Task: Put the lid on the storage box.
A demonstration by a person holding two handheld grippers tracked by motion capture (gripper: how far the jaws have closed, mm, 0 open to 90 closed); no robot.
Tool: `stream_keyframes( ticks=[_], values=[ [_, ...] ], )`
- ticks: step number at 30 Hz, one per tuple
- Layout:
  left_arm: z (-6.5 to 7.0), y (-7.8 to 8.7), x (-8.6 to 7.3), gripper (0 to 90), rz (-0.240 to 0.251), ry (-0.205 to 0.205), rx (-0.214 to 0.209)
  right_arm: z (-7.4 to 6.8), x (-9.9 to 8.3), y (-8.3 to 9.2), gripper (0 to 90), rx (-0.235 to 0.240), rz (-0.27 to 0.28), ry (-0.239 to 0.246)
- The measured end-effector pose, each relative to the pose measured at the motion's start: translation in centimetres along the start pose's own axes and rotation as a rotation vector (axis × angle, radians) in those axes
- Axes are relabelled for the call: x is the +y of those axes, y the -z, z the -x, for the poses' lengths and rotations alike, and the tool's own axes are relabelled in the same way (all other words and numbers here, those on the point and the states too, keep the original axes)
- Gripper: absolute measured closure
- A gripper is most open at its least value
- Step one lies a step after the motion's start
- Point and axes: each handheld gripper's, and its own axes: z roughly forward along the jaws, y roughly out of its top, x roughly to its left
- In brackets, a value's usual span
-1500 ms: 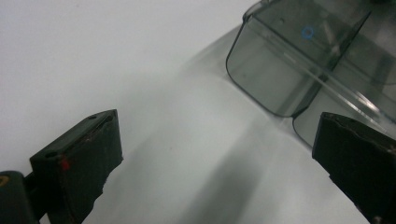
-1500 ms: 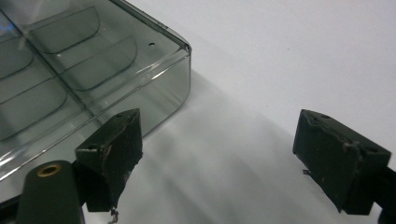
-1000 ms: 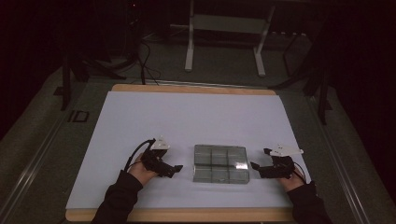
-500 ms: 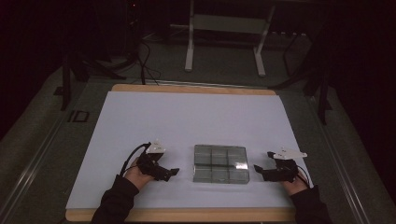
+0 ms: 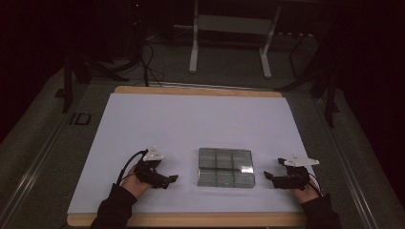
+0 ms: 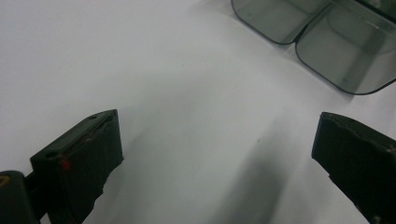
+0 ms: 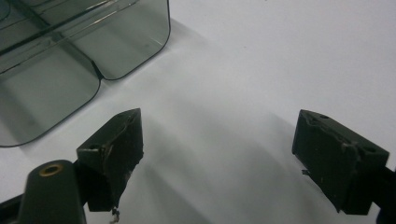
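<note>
A clear grey plastic tray (image 5: 225, 167) divided into several compartments lies on the white table near its front edge. Its compartments look empty. My left gripper (image 5: 173, 179) rests on the table to the tray's left, pointing toward it, jaws wide open with nothing between them. My right gripper (image 5: 266, 177) sits to the tray's right, also pointing at it and open on nothing. The left gripper view has the tray's corner (image 6: 327, 42) at top right beyond my left gripper (image 6: 219, 154). Ahead of my right gripper (image 7: 219, 154), the tray's corner (image 7: 84, 51) lies at top left.
The white table top (image 5: 200, 124) stretches bare behind the tray to a wooden far edge (image 5: 198, 90). Beyond it stand a metal frame stand (image 5: 229, 33) and cables on a dark floor. The person's dark sleeves (image 5: 112, 210) come in at the bottom.
The left hand and gripper have drawn back slightly toward the front-left, away from the tray. The right gripper has shifted a little toward the front. The tray has not moved.
</note>
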Motion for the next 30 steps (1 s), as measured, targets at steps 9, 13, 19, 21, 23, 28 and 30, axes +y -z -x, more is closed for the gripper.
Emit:
stream_keyframes(
  ticks=[9, 13, 19, 21, 23, 28, 30],
  values=[
    [-0.03, 0.65, -0.49, 2.4, 0.048, 0.024, 0.017, 0.44, -0.25, 0.37, 16.1, -0.020, 0.024, -0.020],
    [-0.09, 0.82, -0.65, 2.4, 0.055, 0.027, 0.030, 0.52, -0.28, 0.42, 16.1, -0.023, 0.025, -0.024],
    [0.09, 0.99, -0.62, 2.4, 0.061, 0.019, 0.041, 0.40, -0.30, 0.40, 16.1, -0.027, 0.026, -0.015],
    [0.13, 1.00, -0.65, 2.4, 0.061, 0.016, 0.044, 0.41, -0.32, 0.42, 16.1, -0.029, 0.027, -0.017],
    [0.12, 0.99, -0.69, 2.4, 0.060, 0.017, 0.046, 0.44, -0.34, 0.44, 16.1, -0.032, 0.031, -0.019],
    [0.17, 0.97, -0.78, 2.4, 0.064, 0.017, 0.053, 0.57, -0.41, 0.52, 16.1, -0.033, 0.040, -0.032],
    [0.14, 0.97, -0.80, 2.4, 0.065, 0.019, 0.053, 0.55, -0.40, 0.51, 16.1, -0.034, 0.039, -0.032]
  ],
)
